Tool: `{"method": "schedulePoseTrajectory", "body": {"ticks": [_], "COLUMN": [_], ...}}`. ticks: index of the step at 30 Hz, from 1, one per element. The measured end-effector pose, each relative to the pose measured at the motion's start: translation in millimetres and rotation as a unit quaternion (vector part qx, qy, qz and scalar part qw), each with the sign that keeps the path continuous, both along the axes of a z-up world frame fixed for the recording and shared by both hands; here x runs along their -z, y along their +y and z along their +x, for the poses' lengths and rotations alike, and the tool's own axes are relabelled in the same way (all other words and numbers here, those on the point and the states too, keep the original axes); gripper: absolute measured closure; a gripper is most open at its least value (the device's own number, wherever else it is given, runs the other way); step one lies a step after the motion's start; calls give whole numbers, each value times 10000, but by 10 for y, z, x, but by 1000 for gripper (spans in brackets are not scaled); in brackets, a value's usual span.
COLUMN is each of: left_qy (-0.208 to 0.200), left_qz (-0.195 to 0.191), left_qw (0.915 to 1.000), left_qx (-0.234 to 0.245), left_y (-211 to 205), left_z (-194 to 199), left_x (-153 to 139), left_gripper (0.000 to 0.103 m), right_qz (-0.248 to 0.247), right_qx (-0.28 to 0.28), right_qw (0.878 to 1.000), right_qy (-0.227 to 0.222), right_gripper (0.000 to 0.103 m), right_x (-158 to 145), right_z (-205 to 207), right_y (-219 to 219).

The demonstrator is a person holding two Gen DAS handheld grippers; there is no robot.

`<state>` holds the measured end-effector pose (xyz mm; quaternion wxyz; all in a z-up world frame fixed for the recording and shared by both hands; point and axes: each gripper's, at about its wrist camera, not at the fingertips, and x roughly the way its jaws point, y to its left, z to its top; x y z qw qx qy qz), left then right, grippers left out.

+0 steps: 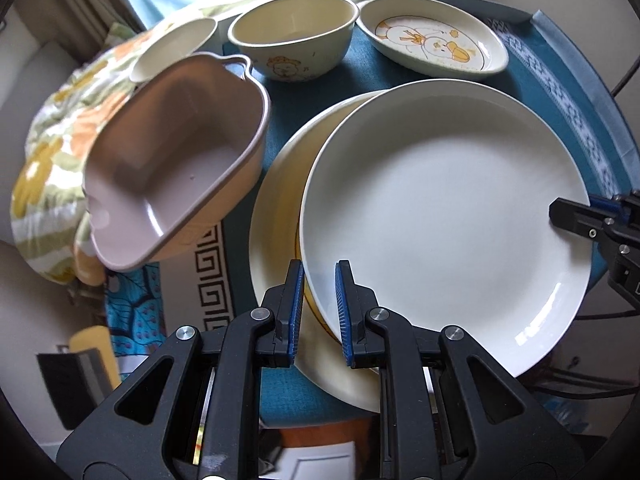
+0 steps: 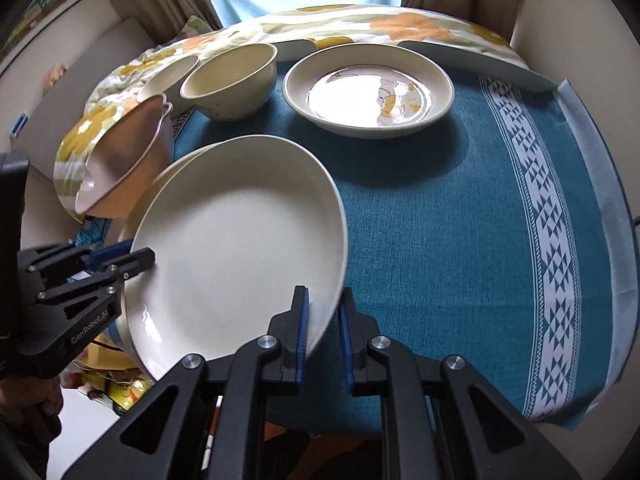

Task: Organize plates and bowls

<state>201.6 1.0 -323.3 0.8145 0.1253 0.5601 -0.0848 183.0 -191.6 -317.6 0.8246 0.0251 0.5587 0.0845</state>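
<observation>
Left gripper (image 1: 319, 312) and right gripper (image 2: 323, 334), fingers apart, straddle opposite rims of the white plate (image 1: 444, 216), which lies tilted on the cream plate (image 1: 276, 216), seemingly for stacking.

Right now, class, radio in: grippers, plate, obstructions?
Left gripper and right gripper both astride white plate rim. Plate overlaps cream plate beneath. Pink bowl close alongside.

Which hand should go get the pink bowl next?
Probably left. The pink bowl sits just left of the left gripper. The right gripper would have to cross the white plate, whose rim both straddle.
</observation>
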Motion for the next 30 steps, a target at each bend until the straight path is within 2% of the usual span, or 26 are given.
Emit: {"method": "schedulePoseTrajectory", "body": {"ticks": [7,14,21,30], "left_qy": [-298,-448,-572,-465], "left_qz": [586,804,1083,852], "left_qw": [9977,9956,9923,9952], "left_qx": [144,170,194,97], "left_y": [-102,-118,-148,-63], "left_z": [-75,-150,-196,-164], "left_x": [-3,-7,2,-47], "left_gripper": [89,89,89,89], "right_qz": [-387,-703,-656,-571], "right_qx": [-253,-441,-469,-446], "right_qw": [9989,9965,9967,9973], "right_qy": [-72,-130,-120,-106], "right_gripper": [90,90,90,90], "right_x": [4,10,-6,-21], "right_z": [9,-10,3,-5], "right_y": [109,200,208,213]}}
